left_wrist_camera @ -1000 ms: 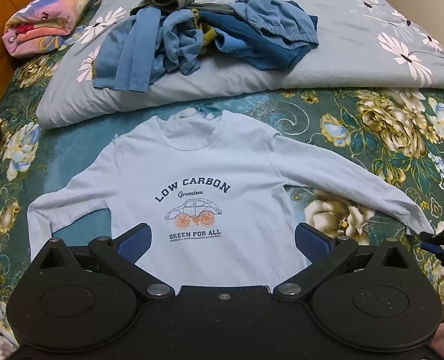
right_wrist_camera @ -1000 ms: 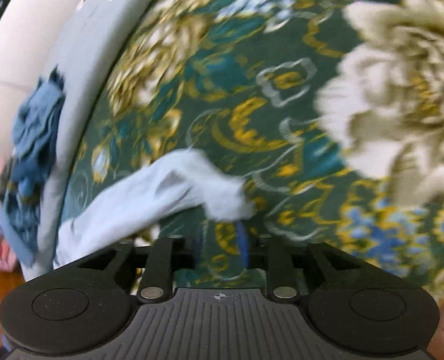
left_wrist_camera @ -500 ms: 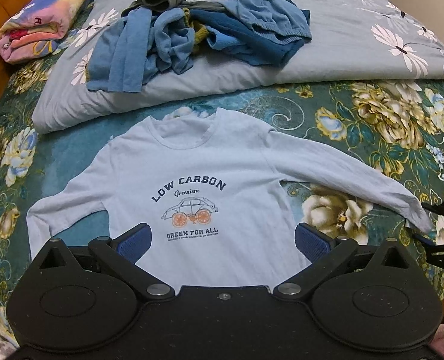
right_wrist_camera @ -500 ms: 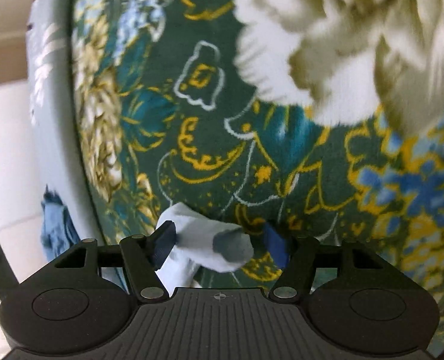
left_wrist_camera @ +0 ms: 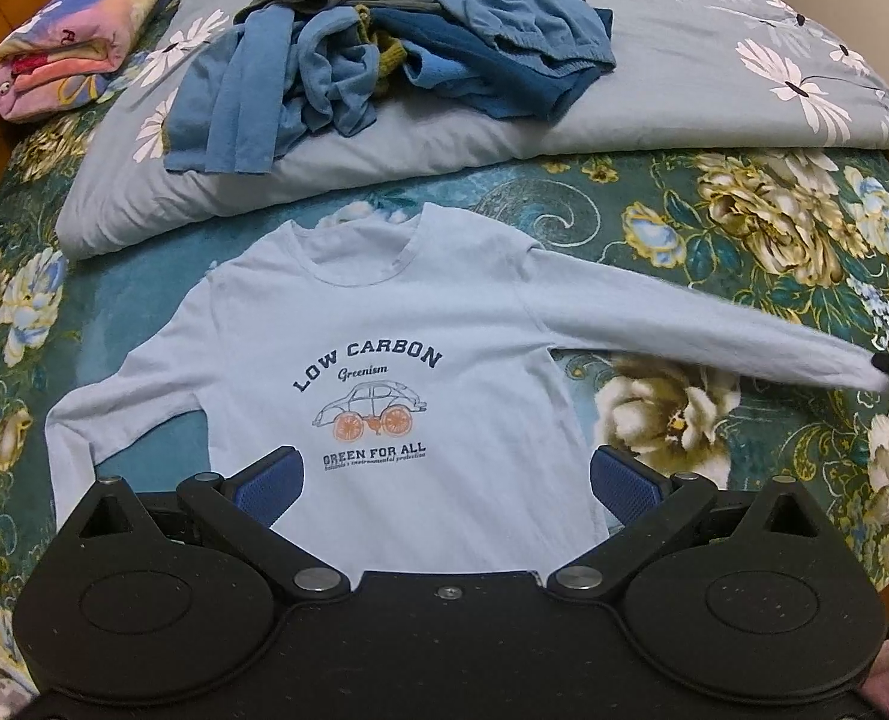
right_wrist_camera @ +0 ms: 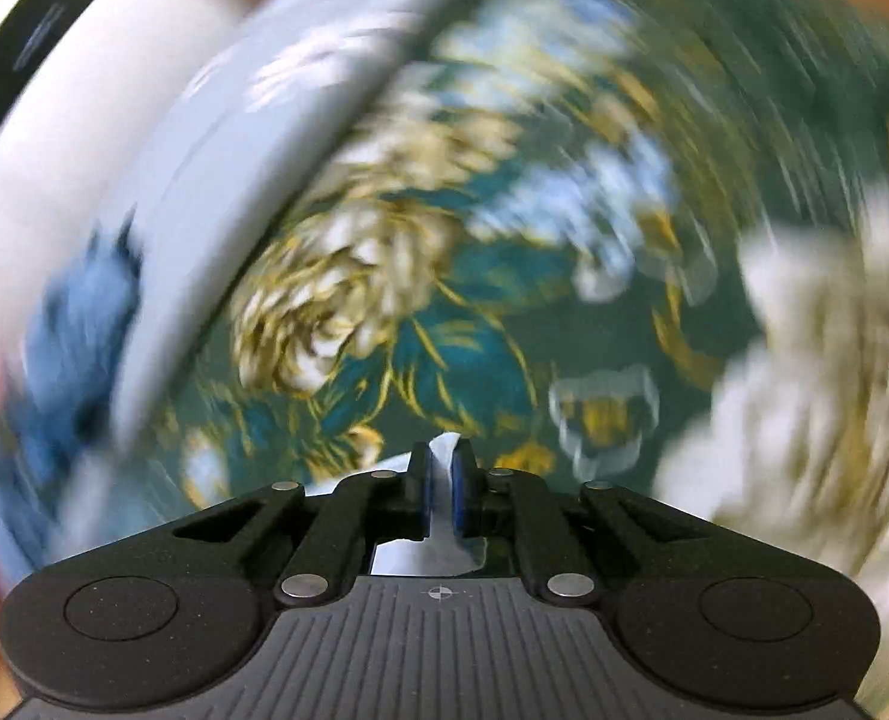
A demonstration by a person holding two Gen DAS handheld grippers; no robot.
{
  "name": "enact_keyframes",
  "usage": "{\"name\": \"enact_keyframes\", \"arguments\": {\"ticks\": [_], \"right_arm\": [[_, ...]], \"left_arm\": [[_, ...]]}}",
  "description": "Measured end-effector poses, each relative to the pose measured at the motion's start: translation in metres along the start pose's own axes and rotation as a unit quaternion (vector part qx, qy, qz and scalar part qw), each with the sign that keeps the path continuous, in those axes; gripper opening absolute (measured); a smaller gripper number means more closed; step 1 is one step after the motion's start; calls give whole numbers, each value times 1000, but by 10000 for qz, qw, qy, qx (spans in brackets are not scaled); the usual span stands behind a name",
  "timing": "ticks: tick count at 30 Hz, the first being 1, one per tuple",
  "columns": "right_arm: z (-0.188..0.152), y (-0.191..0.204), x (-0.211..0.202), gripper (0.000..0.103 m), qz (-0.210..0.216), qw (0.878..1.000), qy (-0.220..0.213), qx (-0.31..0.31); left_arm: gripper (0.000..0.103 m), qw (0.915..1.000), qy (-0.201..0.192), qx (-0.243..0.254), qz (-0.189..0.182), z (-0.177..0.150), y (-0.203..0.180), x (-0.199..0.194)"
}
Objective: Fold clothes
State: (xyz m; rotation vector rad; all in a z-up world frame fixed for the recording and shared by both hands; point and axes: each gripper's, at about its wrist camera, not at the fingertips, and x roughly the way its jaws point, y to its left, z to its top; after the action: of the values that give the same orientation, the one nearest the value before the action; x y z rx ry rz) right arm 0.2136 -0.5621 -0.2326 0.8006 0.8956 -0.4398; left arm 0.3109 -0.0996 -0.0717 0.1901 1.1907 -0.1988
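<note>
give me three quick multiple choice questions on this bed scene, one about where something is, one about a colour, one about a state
1. Where is the pile of unfolded clothes?
A. on the grey floral duvet
B. on the floor
C. on the spread shirt

2. What colour are the wheels of the car printed on the shirt?
A. green
B. orange
C. black

3. How is the right gripper?
A. wide open
B. out of view
C. shut on the sleeve cuff

Answers: 1 A, the pile lies on the duvet beyond the shirt. 2 B, both wheels are orange. 3 C, pale fabric is pinched between its blue pads.

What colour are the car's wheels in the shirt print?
Orange, on the shirt print's car wheels; clearest in the left wrist view.
</note>
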Motion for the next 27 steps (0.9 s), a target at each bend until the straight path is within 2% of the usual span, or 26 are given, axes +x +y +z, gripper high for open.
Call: {"name": "enact_keyframes", "arguments": {"ticks": [1,3,6,7,11,12,16,20,22,24,27], "right_arm": [[0,9,0,5,-118,9987,3,-495],[-3,16,12,5,-362,9948,124,-947],[-13,4,37,5,-754,9907,631,-939],[-16,0,39,6,-810,9906,676,-869],[-23,-8,40,22,-1053,9880,767,-831],[-24,-9,40,21,-1044,9880,778,-833],[-18,-9,32,22,-1269,9855,698,-889],[-5,0,12,22,-1365,9858,369,-906],[-1,11,-1,27,-1322,9858,149,-1025],[1,26,-10,43,-1252,9861,63,-1086],[-4,53,-18,49,-1093,9865,61,-1217]], "left_arm": [[101,10000,5,-18,6,0,0,0],[101,10000,20,-43,18,-2,1,2],[101,10000,47,-45,24,-3,1,3],[101,10000,49,-42,24,-4,1,2],[101,9999,62,-100,61,-7,5,3],[101,9998,78,-142,69,-8,6,4],[101,9996,-44,-259,124,-8,11,1],[101,9982,-331,-454,187,-8,25,-7],[101,9967,-461,-613,247,-9,36,-10],[101,9942,-581,-848,306,-13,54,-13],[101,9882,-661,-1301,458,-24,91,-12]]}}
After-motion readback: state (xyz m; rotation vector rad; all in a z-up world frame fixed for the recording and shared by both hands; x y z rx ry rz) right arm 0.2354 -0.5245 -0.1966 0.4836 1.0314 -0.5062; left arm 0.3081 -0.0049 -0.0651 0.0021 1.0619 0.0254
